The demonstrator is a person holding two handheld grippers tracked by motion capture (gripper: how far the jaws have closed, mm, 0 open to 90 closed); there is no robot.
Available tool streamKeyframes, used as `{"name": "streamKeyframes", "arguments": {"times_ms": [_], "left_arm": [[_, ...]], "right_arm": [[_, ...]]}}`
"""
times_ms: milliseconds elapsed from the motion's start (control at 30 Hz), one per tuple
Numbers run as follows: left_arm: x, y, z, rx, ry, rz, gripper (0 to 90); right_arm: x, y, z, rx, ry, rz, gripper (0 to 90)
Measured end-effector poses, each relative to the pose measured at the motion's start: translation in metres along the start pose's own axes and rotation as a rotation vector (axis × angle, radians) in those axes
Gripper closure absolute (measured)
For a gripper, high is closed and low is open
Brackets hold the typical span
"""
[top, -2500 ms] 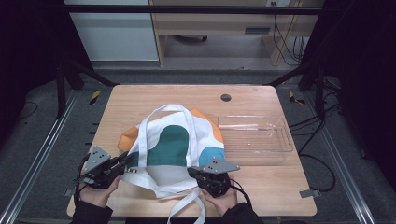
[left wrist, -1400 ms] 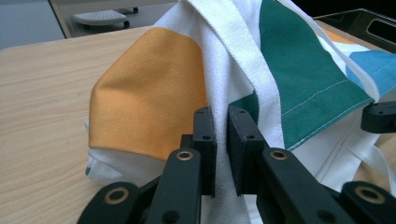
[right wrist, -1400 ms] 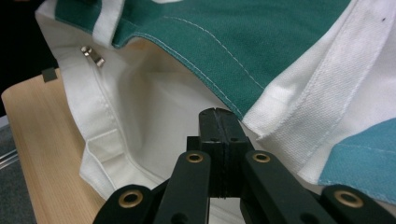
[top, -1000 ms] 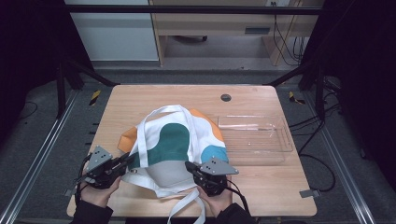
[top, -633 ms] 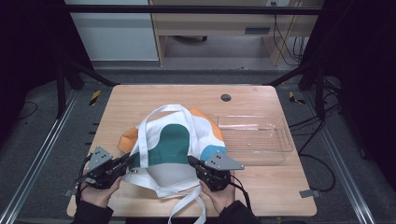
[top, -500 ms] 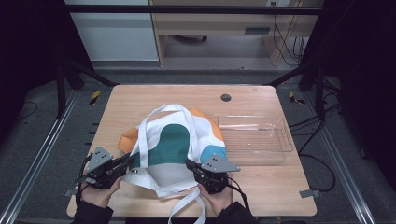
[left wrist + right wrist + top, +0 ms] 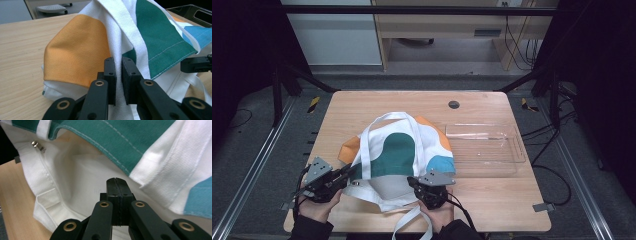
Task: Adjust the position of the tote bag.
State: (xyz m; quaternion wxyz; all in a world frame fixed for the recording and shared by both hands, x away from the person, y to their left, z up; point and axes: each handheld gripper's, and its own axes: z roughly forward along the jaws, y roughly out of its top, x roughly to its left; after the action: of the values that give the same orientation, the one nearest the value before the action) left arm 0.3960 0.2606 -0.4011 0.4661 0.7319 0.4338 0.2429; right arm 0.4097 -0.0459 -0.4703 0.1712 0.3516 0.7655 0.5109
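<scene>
Each hand-held gripper is black, with brass-ringed screws along its jaw arms. A grey three-cornered plate tops each. The sleeves are dark.

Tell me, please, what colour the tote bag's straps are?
White; the straps show best in the left gripper view, beside the tote bag's orange and green patches.

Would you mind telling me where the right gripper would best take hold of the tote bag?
Probably the tote bag's near white hem, approached from the person's side: it is folded, stitched and lifted off the table, so fingers can slide around it.
</scene>
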Motion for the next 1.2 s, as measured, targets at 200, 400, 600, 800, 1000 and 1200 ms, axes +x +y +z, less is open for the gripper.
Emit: {"name": "streamKeyframes", "arguments": {"times_ms": [200, 400, 600, 800, 1000, 1200], "left_arm": [[-0.001, 0.0, 0.001, 0.003, -0.005, 0.002, 82.5], [-0.001, 0.0, 0.001, 0.005, -0.008, 0.005, 82.2], [-0.005, -0.001, 0.003, 0.008, -0.015, 0.012, 82.1], [-0.008, -0.001, 0.004, 0.01, -0.019, 0.019, 82.1], [-0.008, 0.0, 0.004, 0.007, -0.014, 0.019, 81.3], [-0.006, 0.0, 0.003, -0.01, -0.01, 0.018, 69.5]], "right_arm": [[-0.003, 0.007, -0.008, -0.047, -0.021, -0.011, 90.0], [-0.002, 0.019, -0.021, -0.109, -0.022, -0.012, 90.0], [-0.004, 0.034, -0.031, -0.16, -0.018, -0.024, 90.0], [-0.007, 0.048, -0.035, -0.183, -0.011, -0.034, 90.0], [-0.008, 0.048, -0.035, -0.171, -0.003, -0.034, 90.0], [-0.007, 0.045, -0.032, -0.154, 0.005, -0.036, 90.0]]}}
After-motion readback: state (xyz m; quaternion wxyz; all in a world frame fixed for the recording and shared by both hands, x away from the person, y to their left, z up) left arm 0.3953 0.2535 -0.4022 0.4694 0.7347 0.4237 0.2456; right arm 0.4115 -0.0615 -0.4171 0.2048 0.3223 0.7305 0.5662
